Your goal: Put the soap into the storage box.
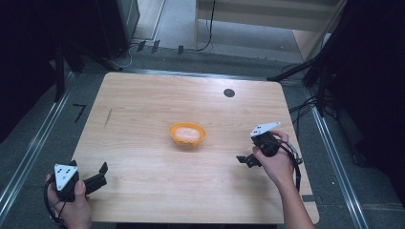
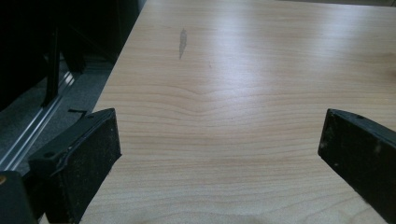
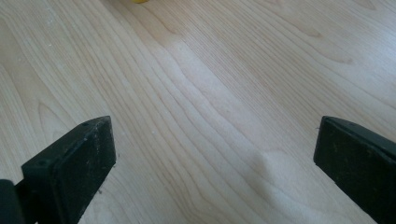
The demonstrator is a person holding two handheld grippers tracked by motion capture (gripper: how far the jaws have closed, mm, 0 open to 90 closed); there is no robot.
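Bowl [image 1: 187, 134]: sitting mid-table [image 1: 143, 191], untouched.
Left claw [image 1: 102, 172]: I'm holding it gaping, empty, near corner.
Right claw [image 1: 243, 160]: gaping, empty, aiming bowlward.
Progress: I'm judging nothing grasped yet; everything remaining.

Left gripper [image 1: 98, 174], lower left of the high view, gripped in the left hand [image 1: 71, 200], jaws spread wide and pointing toward the upper right. Right gripper [image 1: 246, 160], at right of centre, held in the right hand [image 1: 274, 164], forearm entering from the bottom edge, jaws likewise wide apart, aimed left
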